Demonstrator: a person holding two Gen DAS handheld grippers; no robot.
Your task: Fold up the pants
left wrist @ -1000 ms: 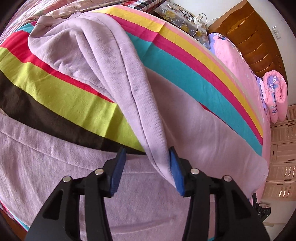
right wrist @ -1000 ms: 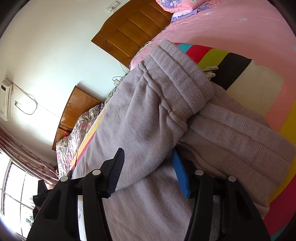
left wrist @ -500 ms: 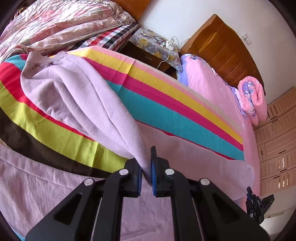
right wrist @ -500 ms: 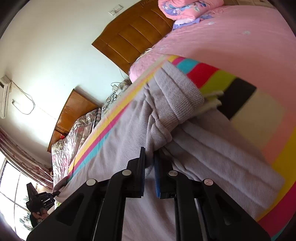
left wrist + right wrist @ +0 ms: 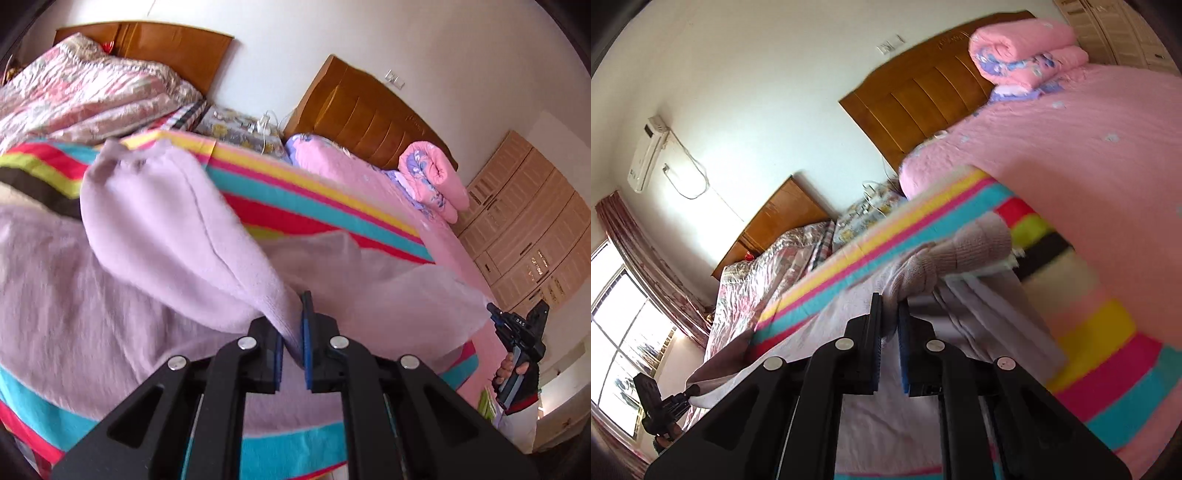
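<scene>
Left wrist view took in a wide bed (image 5: pixel 436 206) under a pink quilted cover, with a broad blanket (image 5: pixel 325 206) of yellow, magenta, teal, red, lime and dark brown stripes spread over it. On that blanket lay the pants (image 5: pixel 122 280), a soft, fuzzy lilac knit. One leg rose from the flat cloth in a long tapered fold with a seam down its length, and its narrow end ran between the fingers of the left gripper (image 5: pixel 292 334). Those black fingers with blue pads were clenched on the lilac cloth. Behind the bed stood a ribbed brown wooden headboard (image 5: pixel 369 118), a rolled pink floral quilt (image 5: pixel 432 177) and pale panelled wardrobe doors (image 5: pixel 528 236). At the far right edge a hand (image 5: pixel 511 369) gripped the handle of the other tool.

In the right wrist view the right gripper (image 5: pixel 889 325) was likewise clamped on the pants (image 5: pixel 886 413). The bunched ribbed band (image 5: pixel 975 247), probably the waistband though blur made it hard to be sure, stood up just beyond the fingertips. Flat pleated layers of the same cloth lay beside them on the striped blanket (image 5: pixel 1108 354). The left gripper (image 5: pixel 674 402) showed small at the lower left, pinching a corner of the lilac fabric.
</scene>
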